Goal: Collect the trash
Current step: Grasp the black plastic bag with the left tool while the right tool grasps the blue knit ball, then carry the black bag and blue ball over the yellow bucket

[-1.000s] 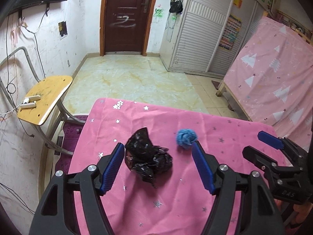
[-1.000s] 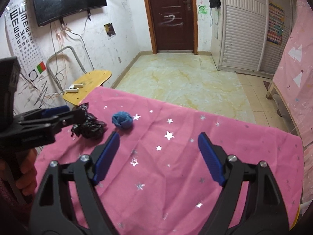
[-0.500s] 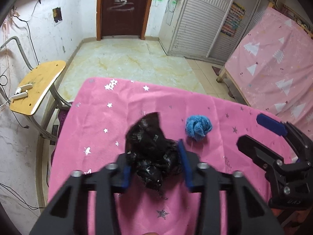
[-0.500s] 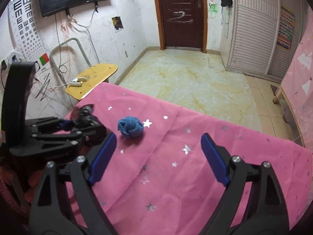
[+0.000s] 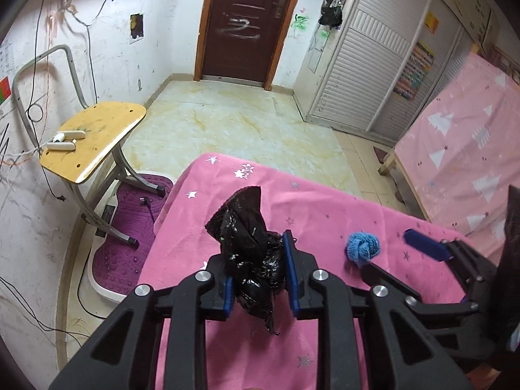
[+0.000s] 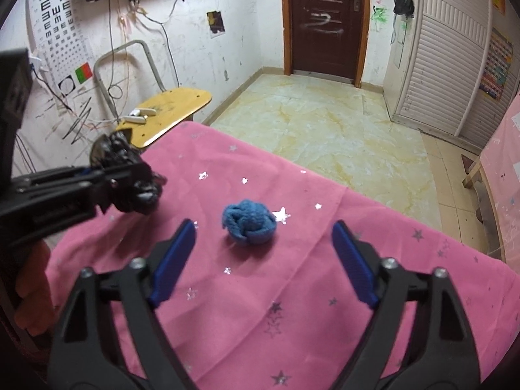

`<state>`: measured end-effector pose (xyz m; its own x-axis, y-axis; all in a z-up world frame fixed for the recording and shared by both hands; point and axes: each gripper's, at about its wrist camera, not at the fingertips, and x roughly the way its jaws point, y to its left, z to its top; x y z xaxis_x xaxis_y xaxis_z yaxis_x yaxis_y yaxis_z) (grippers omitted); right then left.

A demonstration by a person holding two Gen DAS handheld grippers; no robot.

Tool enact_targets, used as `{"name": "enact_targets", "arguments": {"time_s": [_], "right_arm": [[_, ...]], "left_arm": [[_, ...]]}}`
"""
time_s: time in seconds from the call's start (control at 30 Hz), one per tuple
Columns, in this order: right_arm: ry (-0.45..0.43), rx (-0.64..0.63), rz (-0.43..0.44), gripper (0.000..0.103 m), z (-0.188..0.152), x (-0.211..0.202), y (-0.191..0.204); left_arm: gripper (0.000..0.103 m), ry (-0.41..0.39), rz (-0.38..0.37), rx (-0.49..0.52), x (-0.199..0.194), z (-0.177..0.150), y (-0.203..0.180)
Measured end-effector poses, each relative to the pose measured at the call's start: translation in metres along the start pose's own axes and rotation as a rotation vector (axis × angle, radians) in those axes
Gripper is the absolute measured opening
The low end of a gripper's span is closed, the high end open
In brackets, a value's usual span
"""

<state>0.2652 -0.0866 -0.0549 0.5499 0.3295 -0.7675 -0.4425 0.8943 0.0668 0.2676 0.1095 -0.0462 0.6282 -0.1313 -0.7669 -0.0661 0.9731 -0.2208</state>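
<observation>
My left gripper [image 5: 260, 279] is clamped on one crumpled black plastic bag [image 5: 250, 253] at lower centre of the left view; the bag's lower part is hidden between the pads. One blue knitted ball [image 6: 249, 225] lies mid-frame on the pink starred tablecloth [image 6: 325, 292], between the wide-open, empty fingers of my right gripper [image 6: 263, 260].
</observation>
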Motion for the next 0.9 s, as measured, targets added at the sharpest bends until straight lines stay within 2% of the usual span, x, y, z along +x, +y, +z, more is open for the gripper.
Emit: {"name": "enact_targets", "arguments": {"time_s": [0.17, 0.23, 0.3, 0.53, 0.9], "right_arm": [[0.023, -0.015, 0.002, 0.057, 0.004, 0.015, 0.005], [0.037, -0.021, -0.005, 0.035, 0.006, 0.021, 0.009], [0.043, -0.03, -0.022, 0.027, 0.005, 0.024, 0.011], [0.011, -0.033, -0.025, 0.026, 0.004, 0.008, 0.012], [-0.082, 0.022, -0.048, 0.026, -0.011, -0.061, -0.005]], "left_arm": [[0.017, -0.001, -0.009, -0.016, 0.001, -0.001, 0.005], [0.017, 0.001, -0.015, -0.019, 0.001, -0.001, 0.007], [0.017, 0.001, -0.015, -0.018, 0.002, 0.0, 0.008], [0.017, -0.015, -0.001, 0.004, -0.004, -0.002, 0.002], [0.017, -0.048, -0.004, 0.058, -0.046, -0.018, -0.03]]}}
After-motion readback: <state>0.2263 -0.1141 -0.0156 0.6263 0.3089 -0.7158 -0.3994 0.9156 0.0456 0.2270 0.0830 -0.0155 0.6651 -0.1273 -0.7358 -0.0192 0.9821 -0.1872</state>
